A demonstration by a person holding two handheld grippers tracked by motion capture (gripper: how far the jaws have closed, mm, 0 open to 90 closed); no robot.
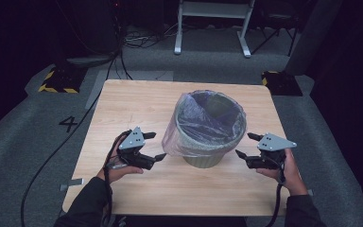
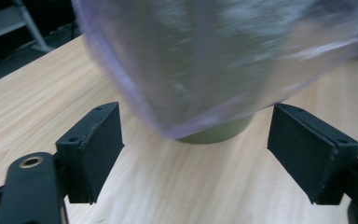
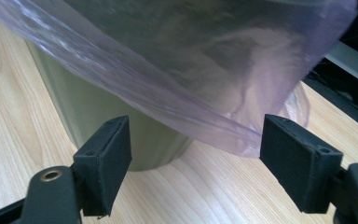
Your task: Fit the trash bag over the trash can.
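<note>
An olive-green bin (image 1: 203, 158) stands in the middle of the wooden table (image 1: 123, 101), lined with a translucent purple bag (image 1: 210, 118) folded over its rim. My left gripper (image 1: 154, 145) is just left of the bin, open, with nothing between its pads. My right gripper (image 1: 246, 145) hovers just right of the bin, also open and empty. In the left gripper view the bag (image 2: 223, 60) hangs close ahead of the spread pads (image 2: 93, 149), above the bin's base (image 2: 214, 133). In the right gripper view the bag's skirt (image 3: 200, 79) drapes over the bin wall (image 3: 107, 116), beyond the gripper (image 3: 200, 163).
Grey carpet surrounds the table. A white table frame (image 1: 212, 23) stands at the back, with black-and-yellow blocks (image 1: 59, 80) at the far left and another block (image 1: 279, 81) at the far right. A cable (image 1: 52, 156) runs across the floor at the left.
</note>
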